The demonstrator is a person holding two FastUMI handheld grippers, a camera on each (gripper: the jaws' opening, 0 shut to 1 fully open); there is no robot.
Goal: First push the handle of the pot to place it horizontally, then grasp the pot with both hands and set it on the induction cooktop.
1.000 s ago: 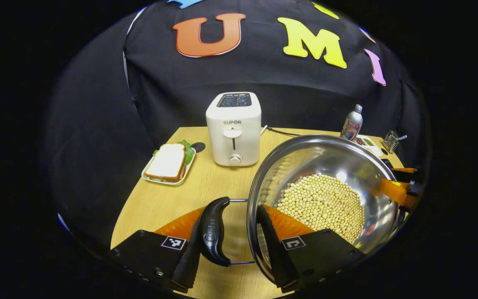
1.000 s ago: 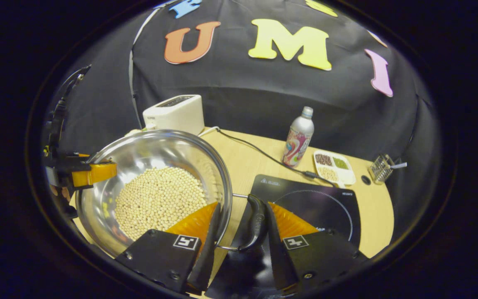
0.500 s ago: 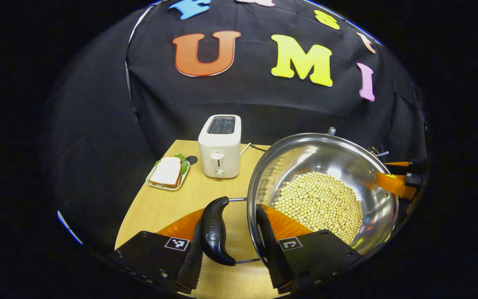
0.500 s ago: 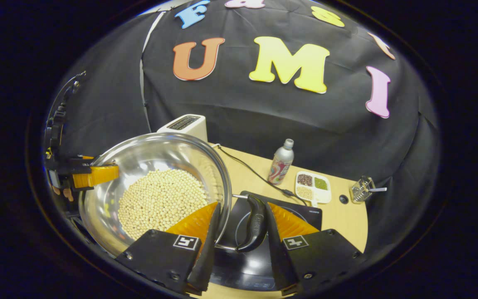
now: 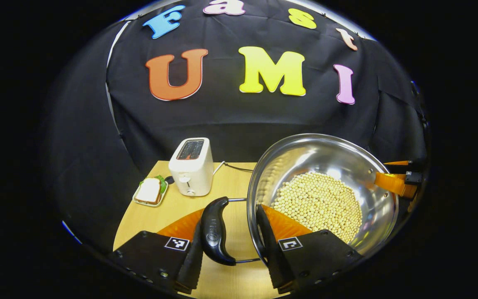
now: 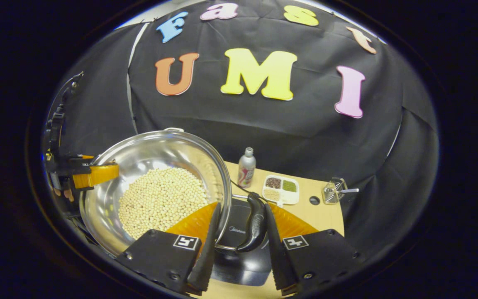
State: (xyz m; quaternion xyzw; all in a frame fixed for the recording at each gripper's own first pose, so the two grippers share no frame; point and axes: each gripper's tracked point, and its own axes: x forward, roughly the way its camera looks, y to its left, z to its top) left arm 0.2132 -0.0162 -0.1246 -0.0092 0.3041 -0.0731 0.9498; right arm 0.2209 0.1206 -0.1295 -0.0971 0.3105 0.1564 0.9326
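Pot (image 5: 326, 182), full of beans, hangs between both tongs: left tongs (image 5: 230, 243) and right tongs (image 6: 239, 243) each clamp a side handle against the rim. Carrying step; next, lowering onto the induction cooktop (image 6: 239, 257) beneath the right tongs.

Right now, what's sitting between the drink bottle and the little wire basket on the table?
In the right gripper view, a divided dish of grains lies between the bottle and the wire basket, with a small dark hole in the tabletop.
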